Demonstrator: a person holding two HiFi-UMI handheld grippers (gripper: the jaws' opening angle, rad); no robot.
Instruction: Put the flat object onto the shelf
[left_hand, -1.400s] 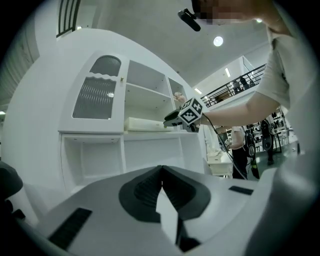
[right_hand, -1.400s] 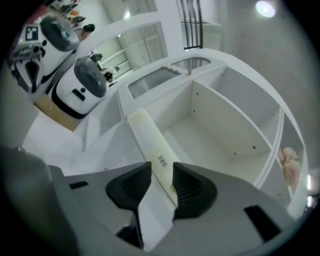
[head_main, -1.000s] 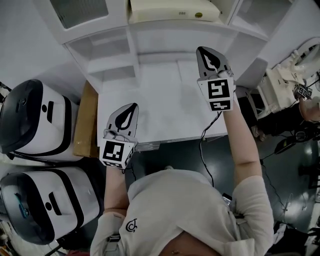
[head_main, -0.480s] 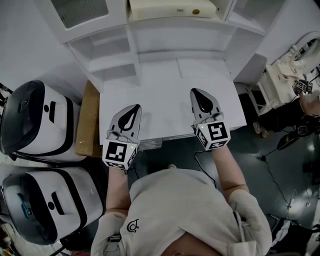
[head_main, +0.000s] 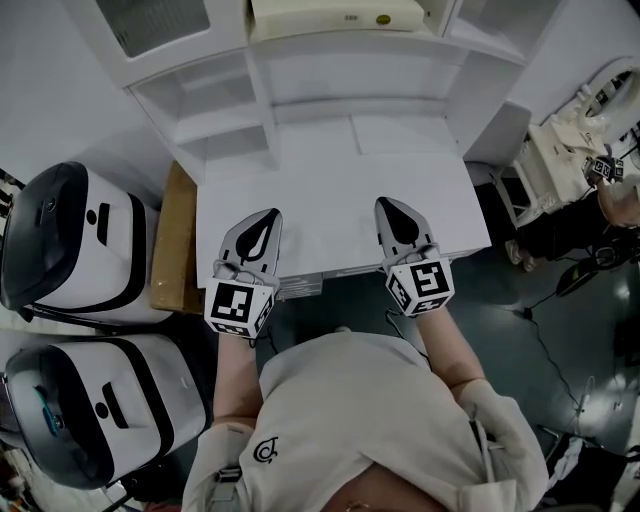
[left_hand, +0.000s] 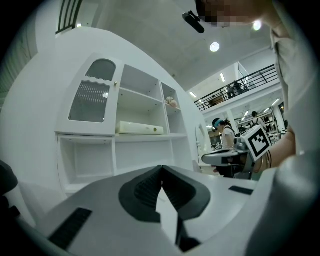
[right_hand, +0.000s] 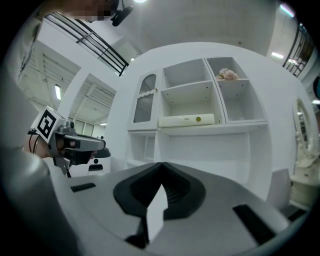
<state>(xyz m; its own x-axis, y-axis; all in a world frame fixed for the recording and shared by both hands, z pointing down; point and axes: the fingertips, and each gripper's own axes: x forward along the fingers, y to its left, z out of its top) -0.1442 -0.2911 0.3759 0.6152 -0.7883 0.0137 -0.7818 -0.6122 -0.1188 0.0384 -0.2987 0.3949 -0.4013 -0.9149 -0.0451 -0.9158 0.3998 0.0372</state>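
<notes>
Left claw (head_main: 262, 222): shut tip to tip, with nothing between the pads. It hovers over the front edge of the desk (head_main: 330, 190); I can't tell whether it touches the top.
Right claw (head_main: 392, 210): shut and empty too, level with the left one over the same front edge and well apart from it.
Flat object (right_hand: 186, 120): a cream slab lying on its broad face on the shelf (right_hand: 235, 128), in the middle bay, with the arched glass door (right_hand: 145, 102) up and to its left.
Why it lies so: I'd say broad face down, with the long side running along the board, is the steadiest way to leave it.
Why the claws sit so: with nothing left to carry, I read this as a parked pose. Both point at the shelf unit but are far from it, so neither can nudge the slab.
Task standing: placement looks done to me.
</notes>
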